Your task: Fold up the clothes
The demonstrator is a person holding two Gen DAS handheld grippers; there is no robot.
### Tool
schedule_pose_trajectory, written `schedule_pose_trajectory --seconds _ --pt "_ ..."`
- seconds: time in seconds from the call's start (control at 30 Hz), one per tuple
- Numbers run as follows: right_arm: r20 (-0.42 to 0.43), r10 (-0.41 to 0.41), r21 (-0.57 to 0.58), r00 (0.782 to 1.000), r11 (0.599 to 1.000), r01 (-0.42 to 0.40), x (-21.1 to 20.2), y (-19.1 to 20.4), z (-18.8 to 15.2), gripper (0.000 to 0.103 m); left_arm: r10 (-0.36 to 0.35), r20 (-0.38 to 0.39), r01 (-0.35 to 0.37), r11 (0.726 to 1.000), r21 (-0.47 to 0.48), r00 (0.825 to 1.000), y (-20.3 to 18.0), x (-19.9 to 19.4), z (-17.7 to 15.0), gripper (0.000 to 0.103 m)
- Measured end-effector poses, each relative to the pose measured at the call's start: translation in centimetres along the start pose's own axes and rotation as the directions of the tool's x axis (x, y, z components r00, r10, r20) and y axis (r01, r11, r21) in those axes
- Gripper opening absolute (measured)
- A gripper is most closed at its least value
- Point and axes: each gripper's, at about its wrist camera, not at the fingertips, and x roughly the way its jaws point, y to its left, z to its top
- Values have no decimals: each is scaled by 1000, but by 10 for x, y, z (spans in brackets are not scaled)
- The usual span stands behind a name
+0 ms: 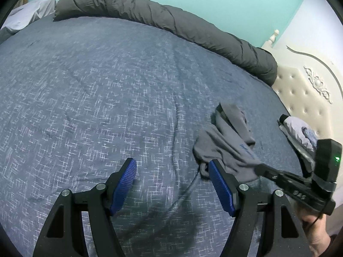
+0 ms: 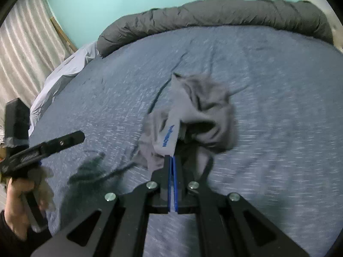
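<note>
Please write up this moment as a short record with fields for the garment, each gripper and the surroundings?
garment: crumpled grey garment with blue lettering, lying on the blue bedspread
right gripper: shut on the garment's near edge
left gripper: open, nothing between its pads, hovering over the bedspread beside the garment
far edge of bed: rolled dark grey duvet
beside garment: second pale clothing item near the headboard

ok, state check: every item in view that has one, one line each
left gripper: open, empty, over bare bedspread
right gripper: shut on the edge of the grey garment
grey garment: crumpled, unfolded, lying on the bed
dark grey duvet: rolled up along the far edge
bedspread: spread flat, lightly creased
folded light clothes: stacked near the headboard
</note>
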Motion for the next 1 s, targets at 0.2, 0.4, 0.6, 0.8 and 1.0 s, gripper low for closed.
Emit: schedule_pose_trajectory --seconds 0.2,0.4,0.6,0.8,1.0 --pt "24 -130 -56 991 990 131 -54 -44 -10 1 -16 0 16 1000 7 1000 -16 1 2 74" --pt "2 -249 -9 968 968 249 -56 -87 -30 1 -39 -26 40 998 39 999 -48 13 1 74" --pt "15 -264 24 964 964 264 -54 -107 -45 1 -32 -61 39 993 113 998 -82 39 2 74" --pt "24 -228 10 973 974 228 -48 -105 -46 1 7 -81 15 964 265 997 -121 74 9 74" --pt "17 -202 28 979 979 201 -47 -112 -48 1 48 -106 -7 933 359 993 -141 105 14 76"
